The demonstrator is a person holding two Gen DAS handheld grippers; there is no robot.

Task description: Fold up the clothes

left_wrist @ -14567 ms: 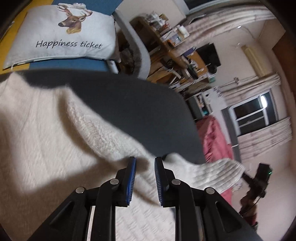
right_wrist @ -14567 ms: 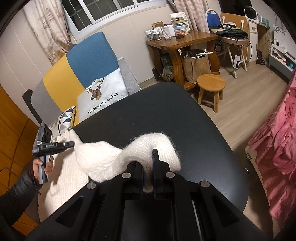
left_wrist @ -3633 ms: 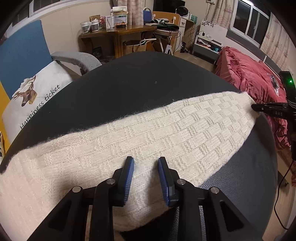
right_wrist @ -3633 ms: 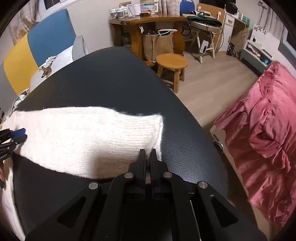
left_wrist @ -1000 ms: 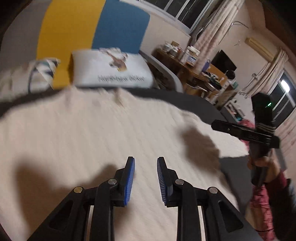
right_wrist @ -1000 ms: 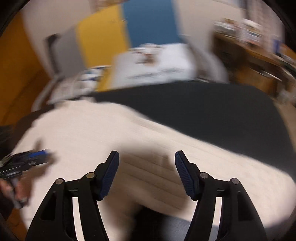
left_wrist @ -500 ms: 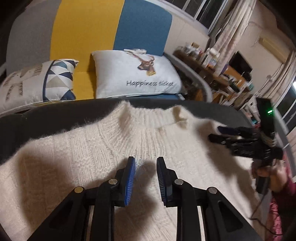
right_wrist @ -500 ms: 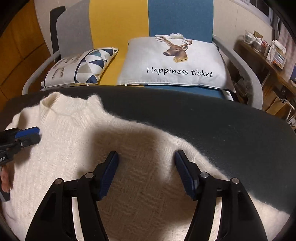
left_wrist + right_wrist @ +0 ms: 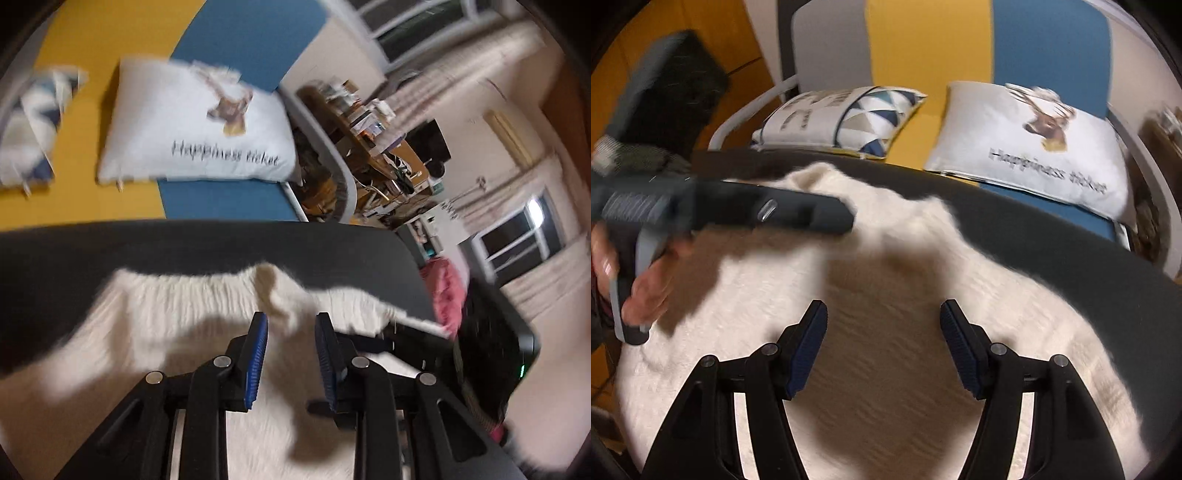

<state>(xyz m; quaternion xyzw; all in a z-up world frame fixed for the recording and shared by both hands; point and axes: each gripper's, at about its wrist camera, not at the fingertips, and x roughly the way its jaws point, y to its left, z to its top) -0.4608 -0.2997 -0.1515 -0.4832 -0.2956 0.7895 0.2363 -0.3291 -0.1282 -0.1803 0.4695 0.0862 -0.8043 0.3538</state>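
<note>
Behind the dark bench (image 9: 1071, 251) sits a cushioned sofa (image 9: 923, 44); your cream knit sweater (image 9: 886, 369) lies spread flat across the bench, collar at the far edge. It's soft, light, fuzzy (it'll stretch and drag), so pinch a hem or shoulder. Left hand-held gripper (image 9: 290, 354) is opening, nothing between; right hand-held gripper (image 9: 884, 350) gapes wide, empty. Bare bench lies to the right

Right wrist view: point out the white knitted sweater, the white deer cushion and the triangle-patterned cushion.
white knitted sweater (image 9: 886, 369), right wrist view, middle of the body.
white deer cushion (image 9: 1027, 147), right wrist view, centre of its face.
triangle-patterned cushion (image 9: 846, 114), right wrist view, middle of its top.
</note>
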